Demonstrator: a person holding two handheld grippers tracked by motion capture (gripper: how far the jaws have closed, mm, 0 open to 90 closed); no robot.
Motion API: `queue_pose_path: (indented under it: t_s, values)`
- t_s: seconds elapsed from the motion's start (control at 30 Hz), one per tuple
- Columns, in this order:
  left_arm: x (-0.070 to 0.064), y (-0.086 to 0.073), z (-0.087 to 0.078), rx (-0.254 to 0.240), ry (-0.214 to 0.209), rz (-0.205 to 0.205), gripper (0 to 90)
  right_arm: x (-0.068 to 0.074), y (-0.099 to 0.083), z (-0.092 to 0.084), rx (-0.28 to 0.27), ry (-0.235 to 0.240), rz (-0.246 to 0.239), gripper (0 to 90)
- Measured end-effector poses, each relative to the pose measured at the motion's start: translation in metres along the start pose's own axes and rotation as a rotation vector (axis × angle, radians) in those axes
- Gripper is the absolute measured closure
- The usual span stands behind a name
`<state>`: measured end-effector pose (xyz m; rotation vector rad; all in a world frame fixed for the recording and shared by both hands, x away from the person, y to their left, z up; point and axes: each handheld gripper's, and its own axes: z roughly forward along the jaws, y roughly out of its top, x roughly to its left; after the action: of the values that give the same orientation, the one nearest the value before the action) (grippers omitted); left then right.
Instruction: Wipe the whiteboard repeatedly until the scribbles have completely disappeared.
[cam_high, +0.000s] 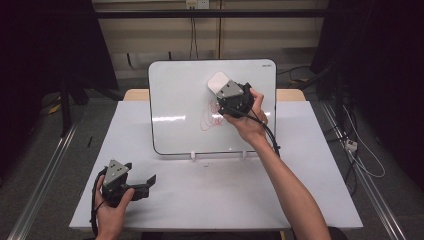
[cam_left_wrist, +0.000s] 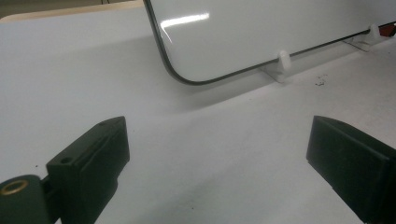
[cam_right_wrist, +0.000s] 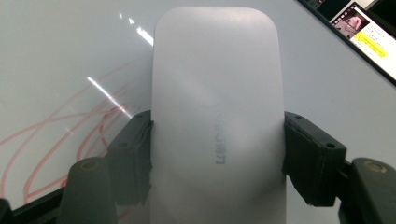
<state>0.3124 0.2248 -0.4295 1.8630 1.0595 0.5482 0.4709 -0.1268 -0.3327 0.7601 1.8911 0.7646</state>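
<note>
— white tabletop (cam_high: 210, 200) under a dim room, dark curtains either side. what stands on it?

— a whiteboard (cam_high: 180, 100), propped tilted on two small white feet (cam_left_wrist: 283, 60) near the table's far edge. red scribbles (cam_high: 210, 117) sit on its right half.

— and the eraser?

— the white whiteboard eraser (cam_high: 218, 81) is up against the board's upper right part, just above the red scribbles. the right gripper (cam_high: 225, 92) has it.

— how does it sit between the jaws?

— in the right gripper view the eraser (cam_right_wrist: 217, 121) runs lengthwise straight out from the gripper (cam_right_wrist: 217, 154), and each black jaw presses on one of its long sides, about midway along. the jaws are clamped on it, the rounded far end sticking out well past them. faint grey lettering shows on its back. the red scribbles (cam_right_wrist: 70, 135) lie to the left of it on the board (cam_right_wrist: 60, 46).

— the other hand?

— the left gripper (cam_high: 145, 182) rests low on the table's near left, well apart from the board. in the left gripper view its jaws stand wide apart over bare table (cam_left_wrist: 210, 154), the gripper (cam_left_wrist: 219, 154) facing the board's lower corner (cam_left_wrist: 224, 42).
</note>
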Motion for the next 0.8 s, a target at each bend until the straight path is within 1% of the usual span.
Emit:
queue_pose_path:
  t_s: [0.07,0.13,0.17,0.23,0.37,0.6,0.67,0.8]
  values:
    - [0.0,0.0,0.0,0.002,0.0,0.0,5.9,-0.007,0.003,0.001,-0.003,-0.008,0.016,31.5]
    - [0.0,0.0,0.001,0.003,-0.002,-0.001,5.9,-0.009,0.004,0.002,-0.002,-0.009,0.024,31.5]
    - [0.0,0.0,0.001,0.002,-0.002,-0.002,5.9,-0.015,0.007,0.003,-0.003,-0.015,0.039,31.5]
    - [0.0,0.0,0.001,0.001,-0.002,-0.004,5.9,-0.017,0.008,0.003,-0.004,-0.017,0.04,31.5]
    - [0.001,0.0,0.0,0.0,-0.001,-0.005,5.9,-0.025,0.012,0.005,-0.002,-0.022,0.062,31.5]
    - [0.0,0.0,0.001,0.002,-0.001,0.0,5.9,-0.024,0.011,0.006,-0.005,-0.028,0.063,31.5]
    - [0.0,0.0,0.001,0.004,0.0,0.001,5.9,-0.023,0.011,0.005,-0.005,-0.03,0.047,31.5]
    - [-0.001,0.001,0.001,0.006,0.002,0.003,5.9,-0.019,0.01,0.005,-0.006,-0.032,0.043,31.5]
